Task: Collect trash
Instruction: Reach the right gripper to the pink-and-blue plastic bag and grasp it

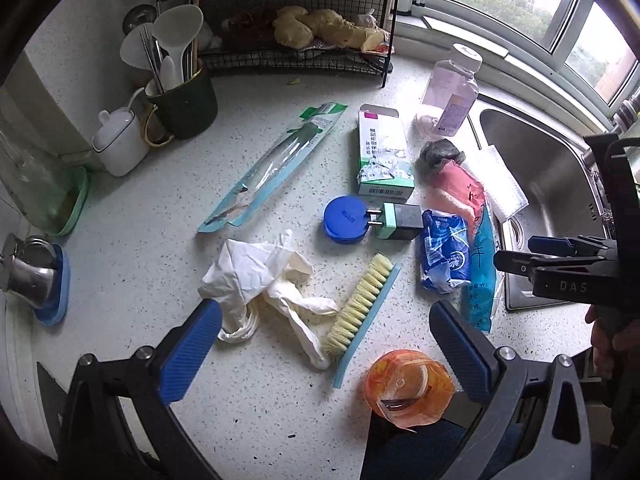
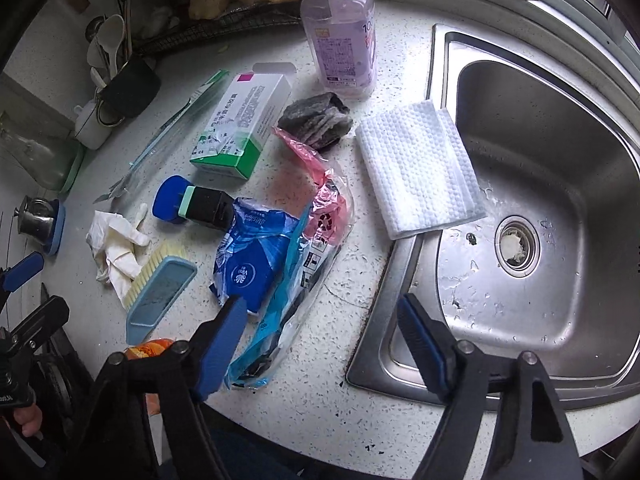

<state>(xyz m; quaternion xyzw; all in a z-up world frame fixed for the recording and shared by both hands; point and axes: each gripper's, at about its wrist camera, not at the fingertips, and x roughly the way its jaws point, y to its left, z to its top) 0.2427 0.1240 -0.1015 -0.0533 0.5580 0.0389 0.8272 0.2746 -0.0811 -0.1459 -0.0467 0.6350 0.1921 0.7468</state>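
gloves: the crumpled white disposable gloves (image 1: 264,280) sat at about 7 o'clock from the blue lid (image 1: 346,220) in the left wrist view. I'd guess feather-light and floppy, so pinch the bunched middle, not a loose finger.
wrappers: a blue tissue pack wrapper (image 2: 256,256) lay touching a long clear bag with pink and blue print (image 2: 304,264), at 6 o'clock from the green-and-white box (image 2: 244,128). Probably thin, crinkly and slippery; grab where the film is folded thick.
box: empty-looking carton with its flap open, stiff but likely to crush. Take it across the narrow sides.
toothbrush pack: long clear blister sleeve (image 1: 276,168) at 9 o'clock from the box, springy plastic I reckon, light.
bottle: clear purple-tinted bottle (image 2: 340,36) stood upright at 12 o'clock from the grey scrubber (image 2: 316,120), near the sink (image 2: 560,320). Smooth and round, so it could slip.
maybe not trash: scrub brush (image 1: 360,312), charger plug (image 1: 400,222), folded white cloth (image 2: 416,172).
left claw: left gripper (image 1: 326,344) was wide open with nothing in it, hovering over the gloves and brush.
right claw: right gripper (image 2: 324,344) was open too, pads touching nothing, with the tail of the clear bag just by its left pad.
writing: "Vinda"-ish logo on the blue wrapper, only "Vin" clear. "100" on the bottle label. "DAS" moulded on the right gripper body. The box had Chinese print and a barcode I couldn't read.
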